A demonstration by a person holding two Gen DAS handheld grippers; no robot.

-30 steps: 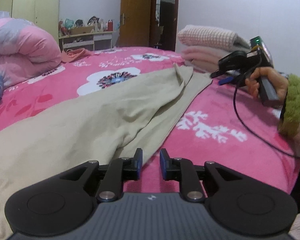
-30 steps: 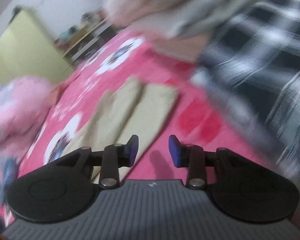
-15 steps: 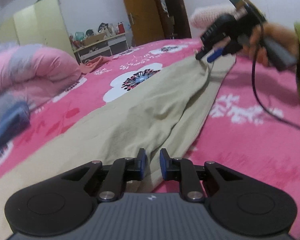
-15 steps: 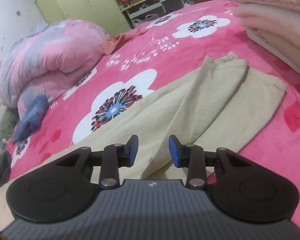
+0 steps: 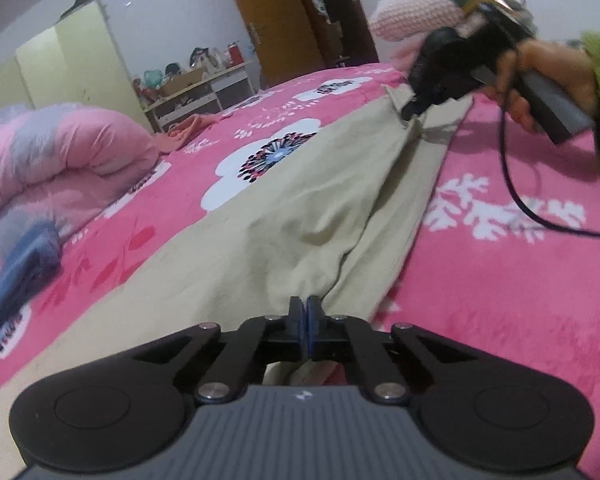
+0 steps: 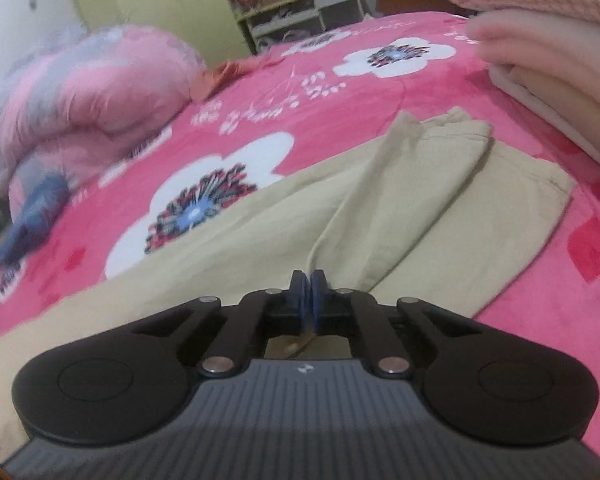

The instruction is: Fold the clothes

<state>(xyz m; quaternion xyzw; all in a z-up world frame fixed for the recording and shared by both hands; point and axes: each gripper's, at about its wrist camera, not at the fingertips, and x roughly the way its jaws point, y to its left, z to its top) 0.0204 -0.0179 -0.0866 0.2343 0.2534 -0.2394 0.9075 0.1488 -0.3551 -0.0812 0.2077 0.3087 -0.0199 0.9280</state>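
fabric of the beige trousers (image 5: 300, 216), spread along the pink bed (image 5: 500, 280), is now pinched by both grippers: left fingers (image 5: 306, 314) and right fingers (image 6: 309, 290), open a moment ago, are clamped shut, so folding can be started.

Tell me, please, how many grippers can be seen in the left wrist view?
2: the left gripper at the bottom, shut on the beige trousers; the right gripper upper right, at their far end.

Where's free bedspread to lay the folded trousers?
Free: the pink bedspread right of the beige trousers, and the flowered strip between the trousers and the rolled quilt. Crowded: the stacked blankets beyond the hem and the blue garment beside the quilt.
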